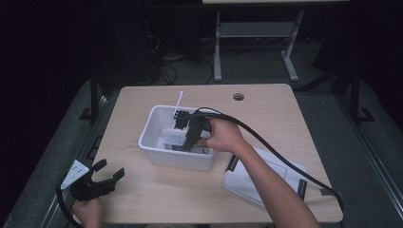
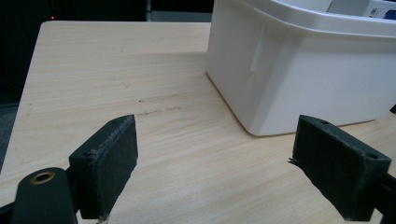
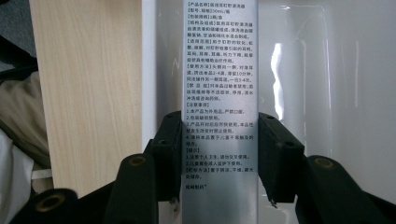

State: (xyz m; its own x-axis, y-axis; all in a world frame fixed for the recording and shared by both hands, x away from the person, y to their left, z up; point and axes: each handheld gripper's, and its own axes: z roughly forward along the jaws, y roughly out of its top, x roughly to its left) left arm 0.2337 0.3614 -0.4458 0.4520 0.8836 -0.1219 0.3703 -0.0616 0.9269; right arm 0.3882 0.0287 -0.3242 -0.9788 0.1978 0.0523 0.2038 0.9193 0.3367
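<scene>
Right gripper view puts my right tongs (image 3: 218, 158) closed on a slim silver carton (image 3: 218, 93) printed with small text, one pad flat against each long side, inside the white plastic bin (image 3: 327, 93). I judge it light, stiff cardboard with a smooth, slightly slippery finish that would dent if squeezed hard, so gripping across the narrow width near its lower part, as now, looks right. In the high view the right hand (image 1: 223, 135) reaches into the bin (image 1: 157, 118) at mid-tabletop (image 1: 275, 109), with the bin's lid (image 1: 266, 175) lying near it. My left tongs (image 1: 97, 183) rest wide open and empty at the tabletop's near left edge, just short of the bin's outer wall (image 2: 303, 79).
</scene>
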